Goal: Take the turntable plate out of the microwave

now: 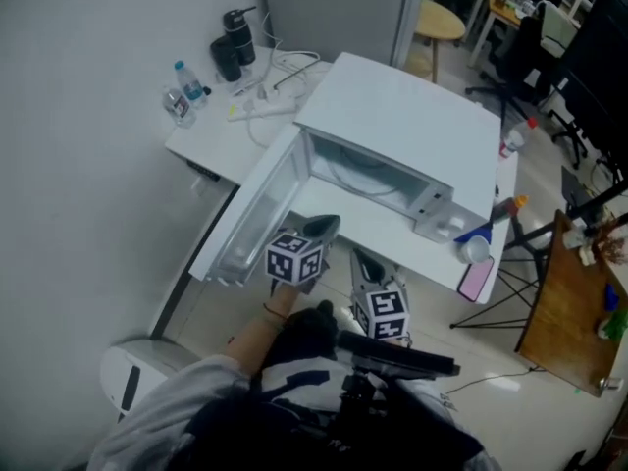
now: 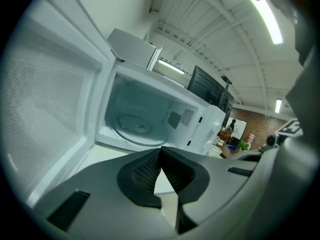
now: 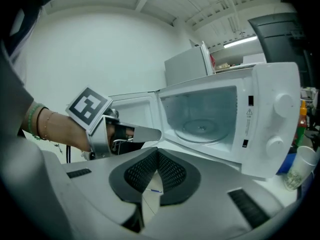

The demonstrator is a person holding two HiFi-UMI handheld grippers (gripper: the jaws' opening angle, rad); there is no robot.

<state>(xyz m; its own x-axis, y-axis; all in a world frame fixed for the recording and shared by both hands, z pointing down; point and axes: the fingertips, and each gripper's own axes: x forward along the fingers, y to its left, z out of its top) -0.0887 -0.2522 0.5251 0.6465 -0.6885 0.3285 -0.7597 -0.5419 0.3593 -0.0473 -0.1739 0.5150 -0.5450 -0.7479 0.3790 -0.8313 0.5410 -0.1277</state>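
hovering before the open microwave (image 1: 402, 116), i had the left gripper (image 2: 161, 150) and right gripper (image 3: 156, 151) clenched empty, the turntable plate (image 3: 202, 128) ahead being not yet reached.

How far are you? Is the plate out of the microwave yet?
Not yet. Done: the door stands open. In hand: nothing. The left gripper and the right gripper are both shut and empty, in front of the microwave. Left to do: the plate lies inside, so it must be gripped and lifted out.
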